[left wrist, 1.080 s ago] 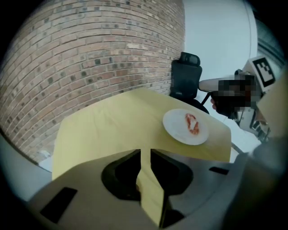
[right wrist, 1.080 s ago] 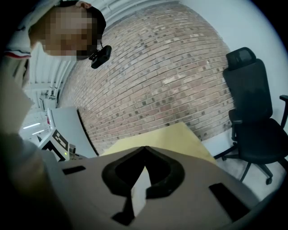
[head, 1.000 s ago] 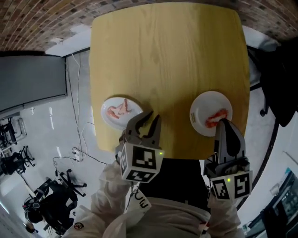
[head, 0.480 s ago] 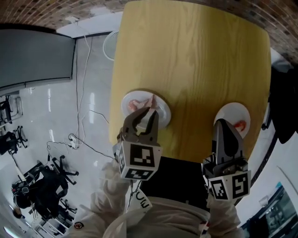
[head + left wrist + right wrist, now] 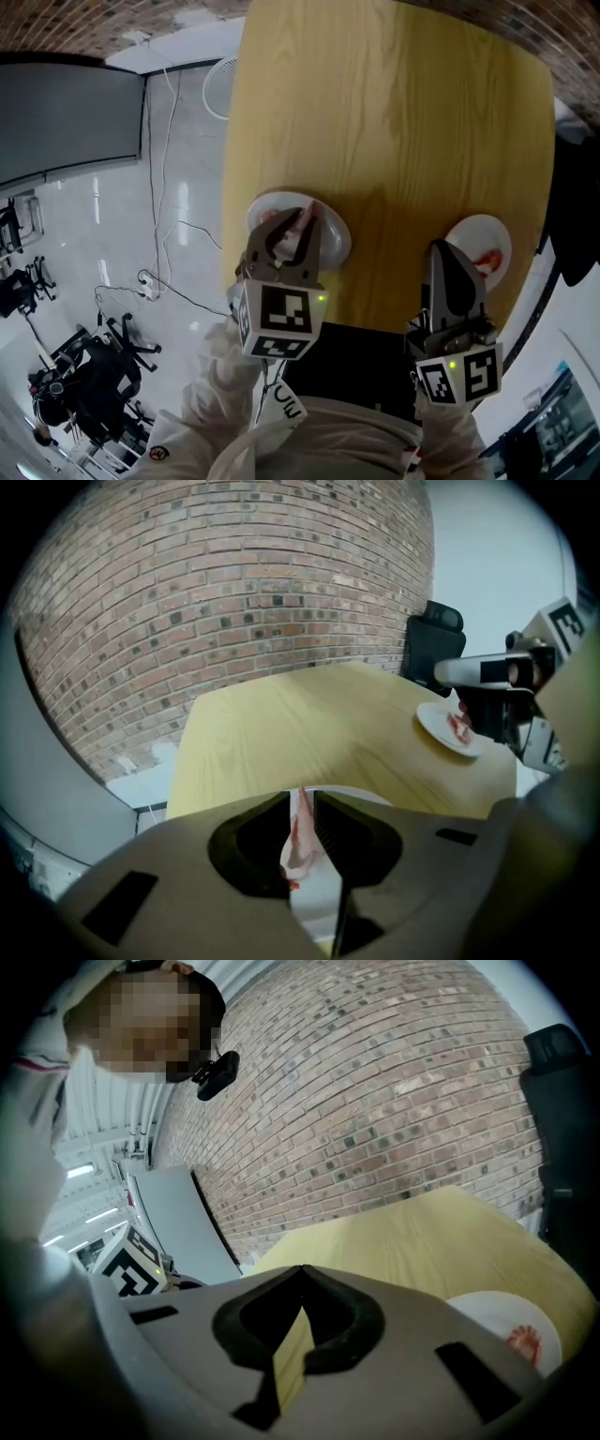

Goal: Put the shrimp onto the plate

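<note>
One yellow wooden table (image 5: 394, 122) fills most of the head view. Both gripper views add a brick wall (image 5: 234, 592) rising beyond its far edge, which the head view shows only as a strip.

Two white plates sit near the table's near edge. The left plate (image 5: 333, 230) lies directly under the left gripper (image 5: 300, 217). The right plate (image 5: 487, 234) lies just past the right gripper's (image 5: 439, 246) tips and to their right.

From above, the left jaws look drawn close together, with something pink between them. The left gripper view (image 5: 300, 797) makes it plain: the jaws are nearly together and pinch a pale pink shrimp (image 5: 300, 832), which stands upright in the thin gap above the left plate's rim (image 5: 361, 799). That view also shows the right gripper (image 5: 461, 673) across the table beside the right plate (image 5: 433, 722).

The right gripper view (image 5: 300, 1271) shows its jaws meeting at the tips and gripping nothing; only table shows through the slit behind them. The right plate (image 5: 497, 1321) lies low to the right of these jaws and carries a second shrimp (image 5: 523, 1342), which from above is a small red patch (image 5: 486, 258) beside the tips.
</note>
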Motion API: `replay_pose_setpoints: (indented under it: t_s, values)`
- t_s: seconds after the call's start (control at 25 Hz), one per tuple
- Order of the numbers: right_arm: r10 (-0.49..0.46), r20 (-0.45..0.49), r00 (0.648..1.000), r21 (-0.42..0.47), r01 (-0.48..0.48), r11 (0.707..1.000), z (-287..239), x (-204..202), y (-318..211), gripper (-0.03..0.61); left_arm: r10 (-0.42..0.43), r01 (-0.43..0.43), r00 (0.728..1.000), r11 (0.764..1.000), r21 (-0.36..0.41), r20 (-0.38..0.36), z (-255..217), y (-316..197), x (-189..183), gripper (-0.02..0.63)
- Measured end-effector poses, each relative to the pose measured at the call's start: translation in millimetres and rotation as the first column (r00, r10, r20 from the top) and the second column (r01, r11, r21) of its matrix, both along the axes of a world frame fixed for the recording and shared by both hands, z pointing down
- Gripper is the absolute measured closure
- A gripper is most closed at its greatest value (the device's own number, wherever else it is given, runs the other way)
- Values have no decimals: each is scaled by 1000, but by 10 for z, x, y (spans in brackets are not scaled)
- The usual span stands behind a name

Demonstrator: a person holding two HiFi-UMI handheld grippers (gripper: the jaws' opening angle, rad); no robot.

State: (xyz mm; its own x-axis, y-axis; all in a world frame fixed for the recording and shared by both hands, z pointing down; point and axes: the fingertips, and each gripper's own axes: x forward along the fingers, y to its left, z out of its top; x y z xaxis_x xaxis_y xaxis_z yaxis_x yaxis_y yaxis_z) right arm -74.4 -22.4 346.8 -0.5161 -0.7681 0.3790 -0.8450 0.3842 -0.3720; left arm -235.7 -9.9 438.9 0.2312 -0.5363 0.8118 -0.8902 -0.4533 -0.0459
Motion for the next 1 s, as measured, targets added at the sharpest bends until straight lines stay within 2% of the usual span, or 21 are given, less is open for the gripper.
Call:
replay_pose_setpoints:
  t_s: [0.2,0.44,1.0]
  values:
    - [21,7,1000,1,-21,1000,-56,159,-12,554,36,-36,999,999,-25,-2,-4,-19,198,545]
    - [31,7,999,-18,-31,999,123,42,-134,554,43,-43,999,998,-51,2,200,-100,67,546]
    - [40,10,999,-25,-39,999,168,121,-129,554,37,-37,999,998,-48,4,206,-93,125,558]
